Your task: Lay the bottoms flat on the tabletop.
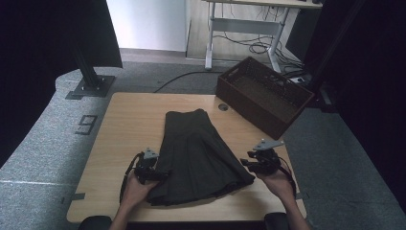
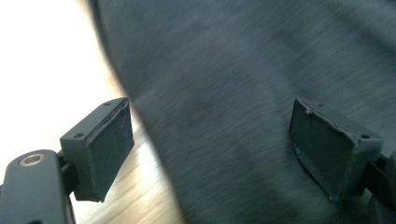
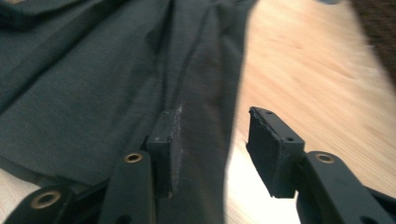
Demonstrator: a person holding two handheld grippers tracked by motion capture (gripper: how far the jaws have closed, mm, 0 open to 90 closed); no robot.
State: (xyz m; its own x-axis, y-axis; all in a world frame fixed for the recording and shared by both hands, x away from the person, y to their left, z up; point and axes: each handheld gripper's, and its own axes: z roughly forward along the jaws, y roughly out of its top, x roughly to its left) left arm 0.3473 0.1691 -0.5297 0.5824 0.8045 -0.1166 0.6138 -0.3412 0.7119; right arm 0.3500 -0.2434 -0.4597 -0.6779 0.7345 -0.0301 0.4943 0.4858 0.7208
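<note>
A dark pleated skirt (image 1: 196, 153) lies flat on the wooden table (image 1: 129, 120), waistband far, hem near me. My left gripper (image 1: 160, 176) rests at the skirt's near left edge. In the left gripper view its jaws (image 2: 215, 149) stand wide apart over the cloth (image 2: 233, 84), pressing nothing. My right gripper (image 1: 246, 164) sits just off the skirt's right edge. In the right gripper view its jaws (image 3: 212, 149) are apart: one pad hangs over the fabric's edge (image 3: 201, 93), the other over bare wood, and nothing is pinched.
A dark brown basket (image 1: 282, 122) sits tilted at the table's far right corner. A black stand's base (image 1: 91, 86) is on the floor beyond the table's left corner. Cables and a desk frame (image 1: 244, 26) lie farther back. Grey carpet surrounds the table.
</note>
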